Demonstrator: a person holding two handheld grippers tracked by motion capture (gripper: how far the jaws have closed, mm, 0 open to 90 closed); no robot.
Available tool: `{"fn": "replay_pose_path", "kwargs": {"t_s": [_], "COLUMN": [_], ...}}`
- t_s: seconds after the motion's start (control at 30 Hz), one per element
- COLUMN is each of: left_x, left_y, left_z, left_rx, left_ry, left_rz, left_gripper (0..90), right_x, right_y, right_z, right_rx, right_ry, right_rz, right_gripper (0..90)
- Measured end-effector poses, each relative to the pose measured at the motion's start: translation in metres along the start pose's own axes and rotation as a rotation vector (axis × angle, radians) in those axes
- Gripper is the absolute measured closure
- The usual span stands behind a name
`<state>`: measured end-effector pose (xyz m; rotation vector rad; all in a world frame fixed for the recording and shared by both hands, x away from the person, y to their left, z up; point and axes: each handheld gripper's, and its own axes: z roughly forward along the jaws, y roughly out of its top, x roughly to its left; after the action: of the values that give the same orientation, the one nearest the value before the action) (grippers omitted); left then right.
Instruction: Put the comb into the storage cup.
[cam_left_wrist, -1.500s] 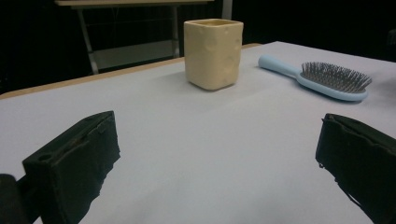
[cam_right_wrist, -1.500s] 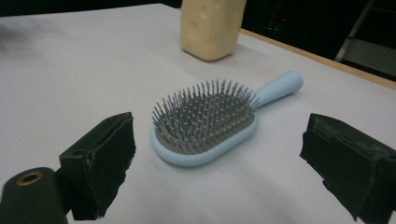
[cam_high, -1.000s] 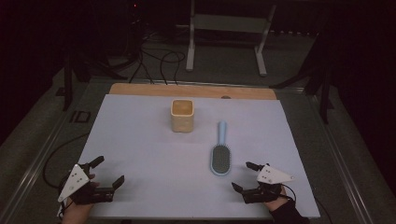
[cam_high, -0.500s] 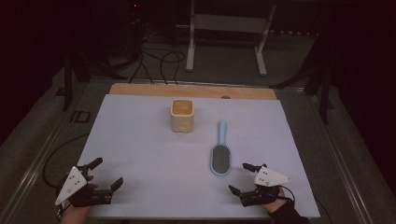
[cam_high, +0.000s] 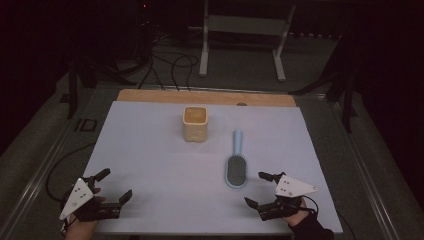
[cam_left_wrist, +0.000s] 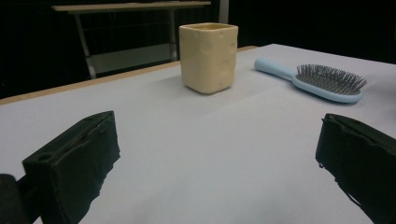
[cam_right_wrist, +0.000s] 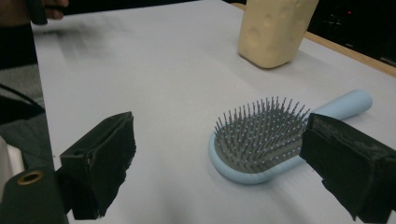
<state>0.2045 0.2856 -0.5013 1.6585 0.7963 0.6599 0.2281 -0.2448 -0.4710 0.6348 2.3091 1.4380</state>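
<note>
Looking down, I've got both the left gripper (cam_high: 114, 187) and right gripper (cam_high: 257, 189) with jaws wide, holding nothing. The blue hairbrush (cam_high: 236, 166) lies bristles-up near the right one, the yellow cup (cam_high: 195, 123) farther back on the table (cam_high: 150, 145). Beyond that it's too dark.

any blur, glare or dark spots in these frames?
High view: dim, black surroundings, pale blue table cover evenly lit, no glare. Left gripper view: sharp on the cream square cup and light blue plastic hairbrush; near black jaws soft. Right gripper view: smeared blur at the far upper left, bristles crisp.
</note>
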Motion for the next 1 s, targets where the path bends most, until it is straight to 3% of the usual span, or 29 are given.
{"fn": "replay_pose_path", "kwargs": {"t_s": [0.5,1.0], "left_x": [0.000,0.000], "left_y": [0.000,0.000], "left_z": [-0.001,-0.001], "left_rx": [0.000,-0.004], "left_ry": [0.008,0.012], "left_rz": [0.002,0.000], "left_gripper": [0.0,0.0], "right_x": [-0.032,-0.067], "right_y": [0.016,0.043], "right_z": [0.018,0.033], "right_rx": [0.014,0.032], "right_ry": [0.034,0.018], "right_rz": [-0.012,-0.030], "right_gripper": [9.7,9.7]}}
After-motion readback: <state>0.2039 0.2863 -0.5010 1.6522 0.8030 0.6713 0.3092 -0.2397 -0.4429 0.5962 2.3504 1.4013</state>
